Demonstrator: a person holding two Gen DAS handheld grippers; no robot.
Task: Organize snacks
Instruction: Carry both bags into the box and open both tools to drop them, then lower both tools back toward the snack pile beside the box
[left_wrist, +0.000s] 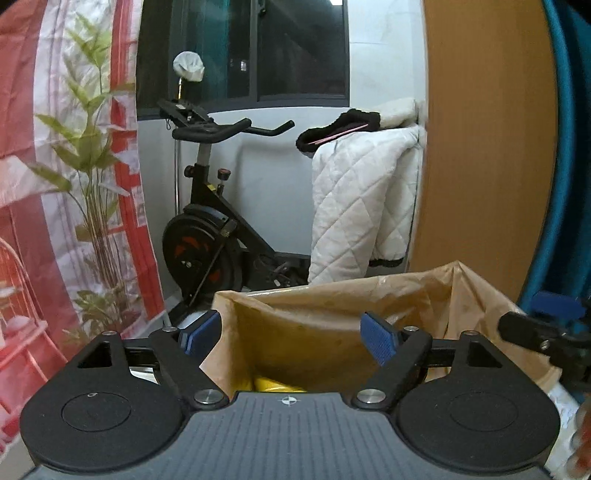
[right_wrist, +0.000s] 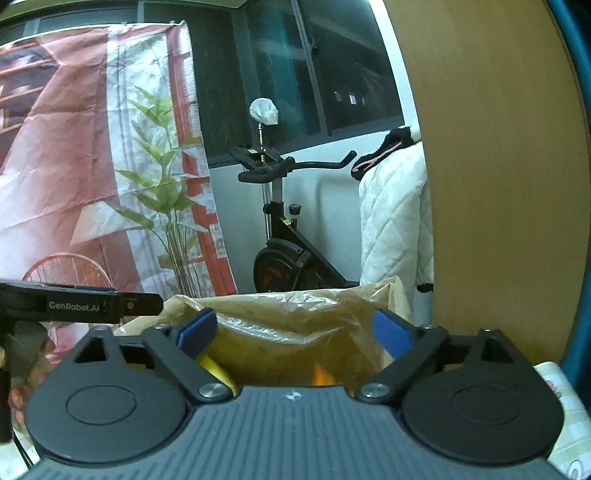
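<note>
Clearly the snacks belong in the tan plastic bag (left_wrist: 332, 317), which stands open-mouthed just ahead of both grippers; a yellow packet (left_wrist: 275, 384) lies low inside it, and in the right wrist view an orange packet (right_wrist: 322, 374) shows beside another glimpse of yellow, so the bag seems to serve as the collecting place. Its rim is spread wide, probably so that packets can drop in without snagging. The left gripper (left_wrist: 291, 334) hangs over the bag's near edge with its jaws released and nothing between the blue pads; the right gripper (right_wrist: 295, 332) sits likewise, jaws spread and empty, which suggests both are free for the next pickup. Beyond the bag stand an exercise bike (left_wrist: 210, 236), a white quilted coat (left_wrist: 362, 199) draped by a wooden panel (left_wrist: 487, 147), and a leafy plant (left_wrist: 88, 155) before a red printed curtain (left_wrist: 22, 110).
</note>
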